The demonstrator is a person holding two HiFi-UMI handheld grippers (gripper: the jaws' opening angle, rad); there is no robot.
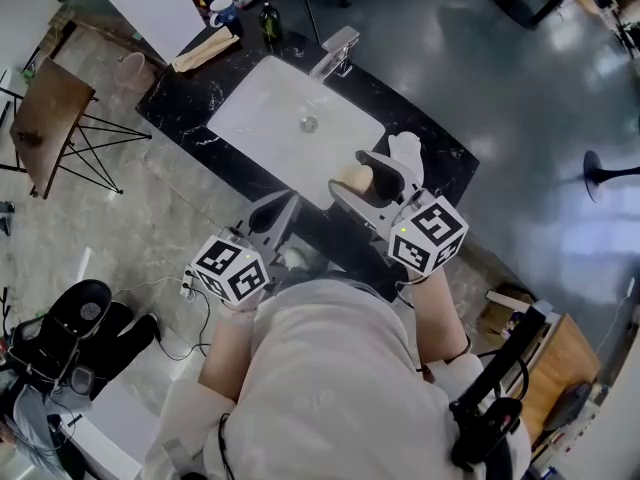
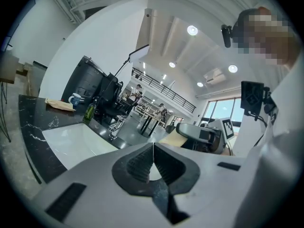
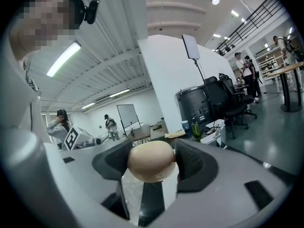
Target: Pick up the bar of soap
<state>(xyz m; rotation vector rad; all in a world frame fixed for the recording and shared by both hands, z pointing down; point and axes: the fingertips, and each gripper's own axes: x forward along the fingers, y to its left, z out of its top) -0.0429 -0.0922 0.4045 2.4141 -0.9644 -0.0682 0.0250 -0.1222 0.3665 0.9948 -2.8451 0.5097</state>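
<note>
The bar of soap [image 3: 151, 160] is a rounded beige lump held between the dark pads of my right gripper [image 3: 152, 163], which is shut on it. In the head view the soap [image 1: 353, 179] shows at the tips of the right gripper [image 1: 360, 180], raised over the near right corner of the white sink [image 1: 270, 118]. My left gripper [image 2: 153, 164] is shut with its pads touching and nothing between them. It hangs at the counter's front edge in the head view [image 1: 272, 212]. From the left gripper view the right gripper [image 2: 199, 136] and the soap [image 2: 173, 140] are visible.
The sink sits in a black marble counter [image 1: 190, 103] with a chrome tap [image 1: 335, 53] behind it. A mug [image 1: 222, 10], a green bottle [image 1: 269, 23] and a brown paper bag [image 1: 205, 50] stand at the counter's far left. A folding table [image 1: 50, 118] is on the left.
</note>
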